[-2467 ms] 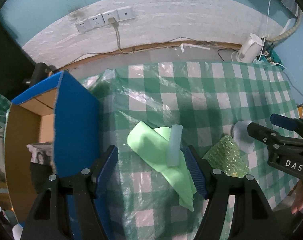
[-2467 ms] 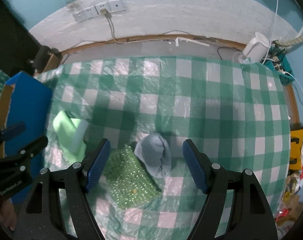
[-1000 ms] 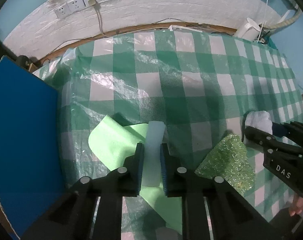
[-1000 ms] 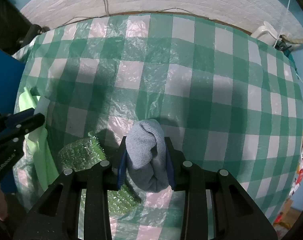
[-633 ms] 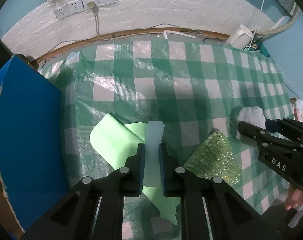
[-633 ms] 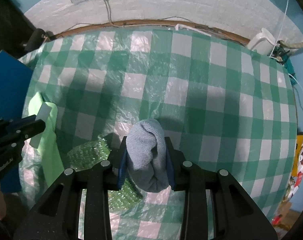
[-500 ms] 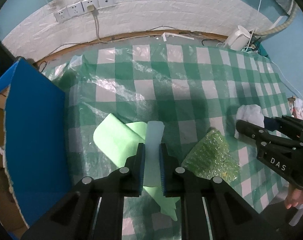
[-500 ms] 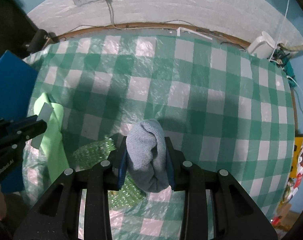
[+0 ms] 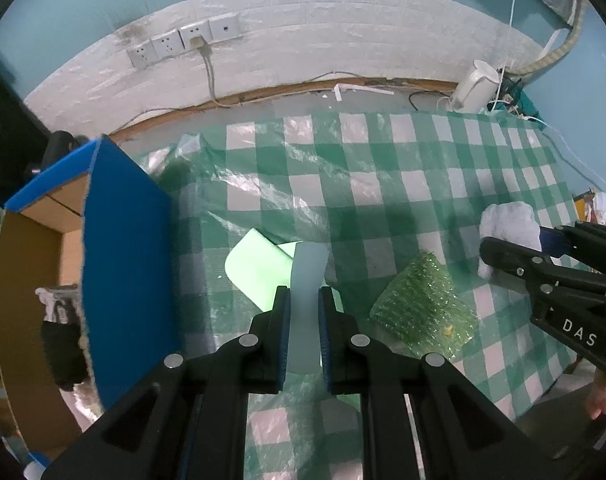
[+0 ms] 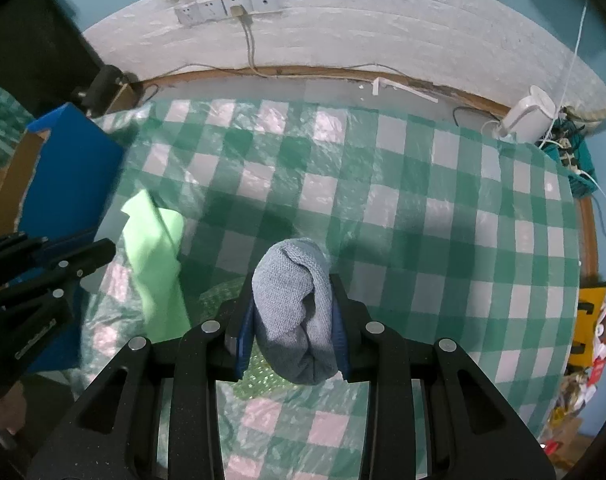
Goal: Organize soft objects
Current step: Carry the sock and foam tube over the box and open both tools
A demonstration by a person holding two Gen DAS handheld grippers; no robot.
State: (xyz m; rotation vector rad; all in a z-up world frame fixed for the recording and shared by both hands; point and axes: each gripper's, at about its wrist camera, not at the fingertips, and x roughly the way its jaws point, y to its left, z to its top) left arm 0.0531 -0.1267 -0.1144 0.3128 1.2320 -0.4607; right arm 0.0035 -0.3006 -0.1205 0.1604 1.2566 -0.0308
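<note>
Green-checked tablecloth (image 10: 423, 216) below white brick wall (image 10: 343, 20)

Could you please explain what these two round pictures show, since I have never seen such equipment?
No robot here: a person holds a two-finger clamp in each hand, each with a wide-angle camera looking along its fingers. In the left one's view, the left gripper pinches a pale foam strip above a light green sheet. In the right one's view, the right gripper squeezes a rolled grey cloth. A green bubble-wrap piece lies on the checked tablecloth, and an open blue box stands at the left.
</note>
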